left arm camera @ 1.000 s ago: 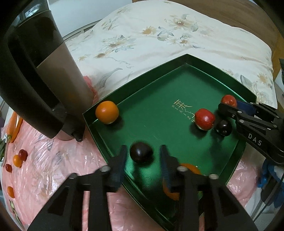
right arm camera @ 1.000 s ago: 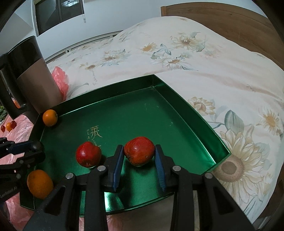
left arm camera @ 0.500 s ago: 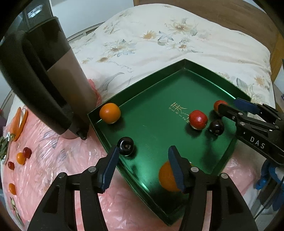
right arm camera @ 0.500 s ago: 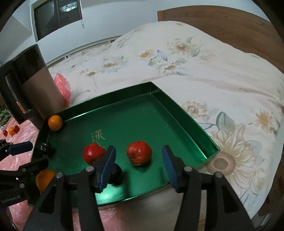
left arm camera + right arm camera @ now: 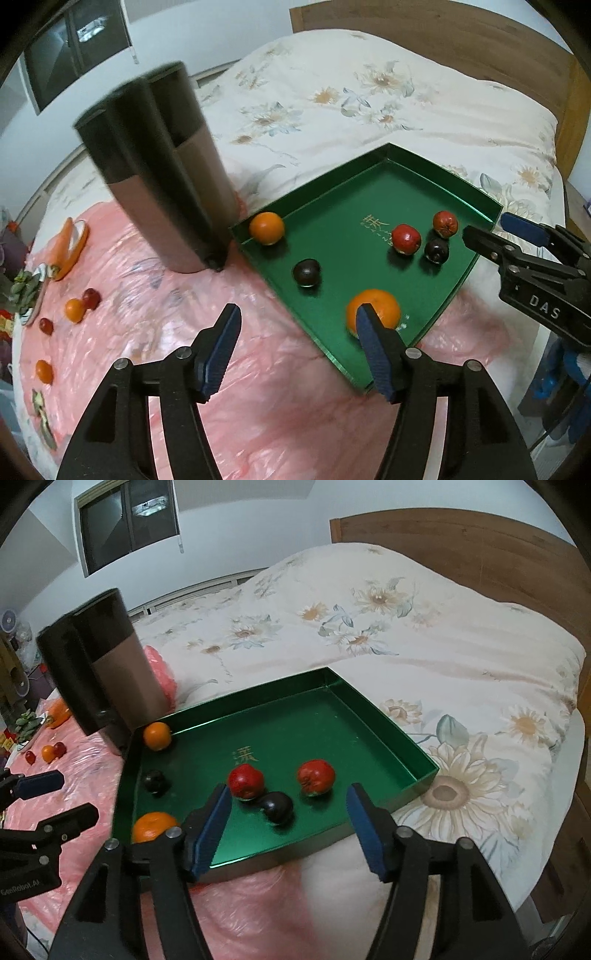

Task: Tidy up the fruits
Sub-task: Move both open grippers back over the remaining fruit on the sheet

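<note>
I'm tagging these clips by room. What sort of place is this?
Most likely a bedroom at home: a bed with a floral duvet and a wooden headboard, with the green tray of fruit set on the bed.

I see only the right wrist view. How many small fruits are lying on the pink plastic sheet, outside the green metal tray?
Observer: Four, in the left wrist view: a small dark red fruit, a small orange fruit, a small red fruit, and a second orange fruit nearer the camera, outside your picture.
Operator: Does the left gripper hold anything?
Observer: No. The left gripper has nothing between its jaws, which have just been opening.
</note>
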